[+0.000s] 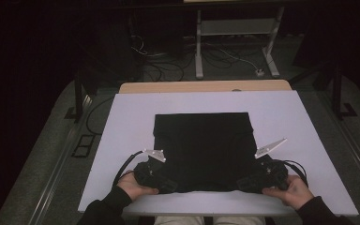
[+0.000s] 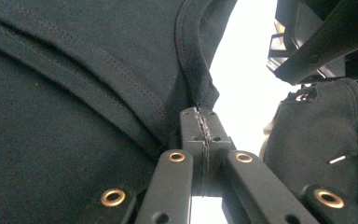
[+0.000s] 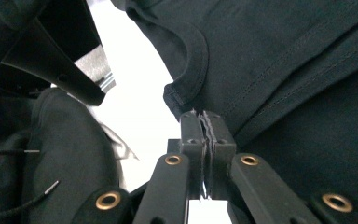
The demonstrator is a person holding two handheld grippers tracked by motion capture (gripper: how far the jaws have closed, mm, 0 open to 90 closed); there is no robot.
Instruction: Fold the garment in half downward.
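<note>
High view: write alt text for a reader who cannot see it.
A person's two hands hold the left gripper and right gripper at the near corners of a folded black garment lying flat on a white table. Beyond it, a dim floor with cables.

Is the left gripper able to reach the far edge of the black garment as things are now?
Probably not yet: the left gripper is shut on the near corner of the black garment. The cloth between lies flat, with nothing on it.
</note>
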